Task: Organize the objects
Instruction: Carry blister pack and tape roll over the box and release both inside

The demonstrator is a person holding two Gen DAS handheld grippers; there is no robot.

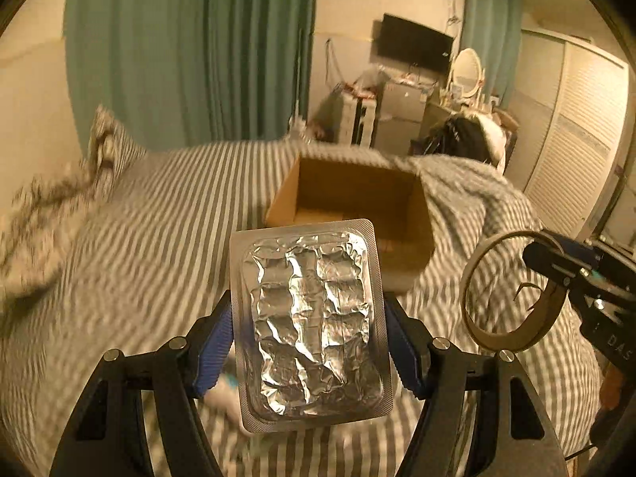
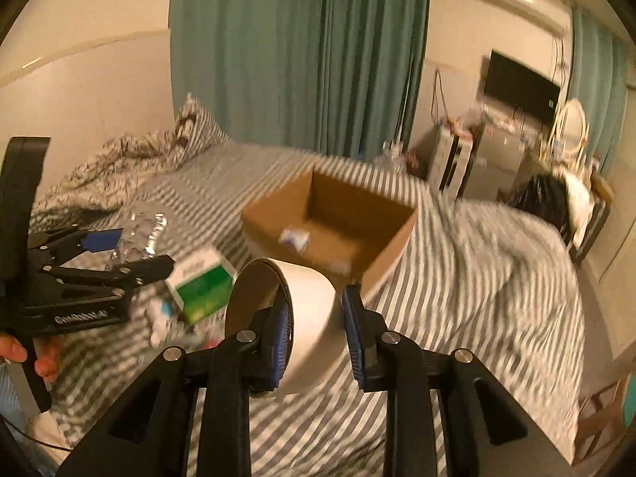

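Note:
My left gripper is shut on a silver foil blister pack, held above the striped bed just short of an open cardboard box. My right gripper is shut on a roll of tape with a cardboard core; it also shows in the left wrist view at the right. The box lies ahead of the roll with small white items inside. The left gripper with the blister pack shows at the left of the right wrist view.
A green and white medicine box and small bottles lie on the striped bed. A pillow and rumpled bedding lie at the far left. Green curtains, a TV and a dresser stand beyond.

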